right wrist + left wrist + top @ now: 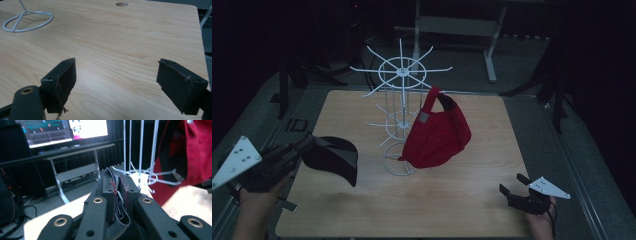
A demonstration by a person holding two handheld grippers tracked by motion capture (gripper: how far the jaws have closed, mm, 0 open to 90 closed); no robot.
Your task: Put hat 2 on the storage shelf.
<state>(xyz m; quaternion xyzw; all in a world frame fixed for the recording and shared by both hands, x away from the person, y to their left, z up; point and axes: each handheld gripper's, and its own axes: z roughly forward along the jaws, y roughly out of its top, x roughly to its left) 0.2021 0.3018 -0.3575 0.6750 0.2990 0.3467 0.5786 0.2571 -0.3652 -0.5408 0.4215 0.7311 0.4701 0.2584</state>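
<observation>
Dim room, dark surroundings. Light wooden table (472,200) on grey floor (532,60). White-legged desk (75,157) behind, two lit monitors (62,131) glowing on it.

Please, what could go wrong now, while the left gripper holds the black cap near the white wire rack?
1. The left gripper pinches only a fold of the black cap; the fabric might slip out.
2. The white wire rack looks light, and the red cap hangs on one side, so a bump could tip it.
3. The right gripper rests open, apart from the rack, unable to steady it.
</observation>
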